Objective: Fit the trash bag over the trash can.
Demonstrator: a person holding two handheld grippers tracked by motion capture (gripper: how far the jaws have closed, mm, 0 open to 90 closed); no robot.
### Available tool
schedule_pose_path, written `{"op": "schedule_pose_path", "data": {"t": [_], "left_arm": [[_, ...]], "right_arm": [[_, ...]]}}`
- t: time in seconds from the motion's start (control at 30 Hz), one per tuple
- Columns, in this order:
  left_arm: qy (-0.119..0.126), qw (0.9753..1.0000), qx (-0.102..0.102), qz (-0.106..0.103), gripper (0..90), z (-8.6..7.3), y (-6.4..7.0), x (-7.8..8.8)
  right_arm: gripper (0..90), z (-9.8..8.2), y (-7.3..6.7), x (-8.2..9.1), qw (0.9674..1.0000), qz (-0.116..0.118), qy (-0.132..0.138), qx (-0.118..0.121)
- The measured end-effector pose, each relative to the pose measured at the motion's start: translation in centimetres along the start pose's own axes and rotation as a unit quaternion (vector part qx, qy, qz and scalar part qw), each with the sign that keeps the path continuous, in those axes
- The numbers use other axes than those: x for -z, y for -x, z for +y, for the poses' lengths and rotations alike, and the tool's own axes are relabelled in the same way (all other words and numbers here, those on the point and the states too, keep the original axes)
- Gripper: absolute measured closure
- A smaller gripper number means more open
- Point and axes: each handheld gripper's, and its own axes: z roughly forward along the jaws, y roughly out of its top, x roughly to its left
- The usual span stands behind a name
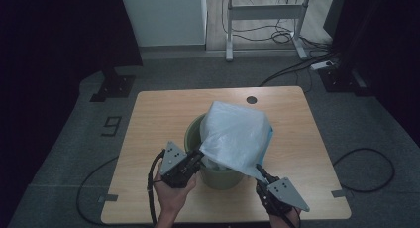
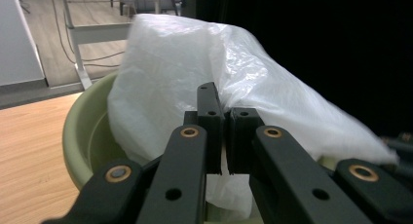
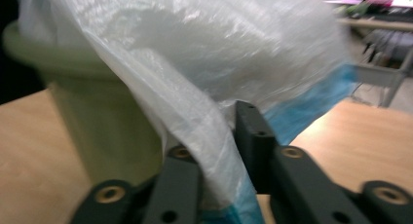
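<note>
A pale green bin (image 1: 220,177) stands on the wooden table (image 1: 163,114), near its front edge. A white translucent plastic bag (image 1: 235,134) with a blue edge (image 3: 311,102) billows out of the bin and above it. My left gripper (image 1: 198,156) is at the bin's near-left rim, jaws shut on the bag (image 2: 170,63) over the rim (image 2: 85,131). My right gripper (image 1: 261,171) is low at the bin's near-right side and pulls a corner of the bag taut. In the right gripper view, the film (image 3: 204,48) runs down between the jaws of that gripper (image 3: 229,136), beside the bin wall (image 3: 102,131).
A round cable hole (image 1: 251,99) sits near the table's far edge. Beyond the table are a white desk frame (image 1: 265,12) and loose cables (image 1: 366,168) on the grey floor. A taped "9" (image 1: 112,125) marks the floor at the left.
</note>
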Motion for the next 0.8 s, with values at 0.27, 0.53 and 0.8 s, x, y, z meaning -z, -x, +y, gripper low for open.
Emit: {"op": "schedule_pose_path", "data": {"t": [0.27,0.53,0.8], "left_arm": [[-0.006,0.9998,-0.014,-0.014,85.9,0.0,0.4,-0.5],[-0.021,0.9990,-0.026,-0.029,84.9,-0.2,1.2,-2.0],[-0.020,0.9978,-0.034,-0.053,65.3,-0.3,1.4,-0.8]], "right_arm": [[88.2,4.7,2.8,0.4,0.9976,-0.038,0.058,0.000],[88.2,10.9,3.3,0.6,0.9910,-0.034,0.129,0.000],[88.0,11.8,2.1,-0.3,0.9909,-0.007,0.134,0.011]]}}
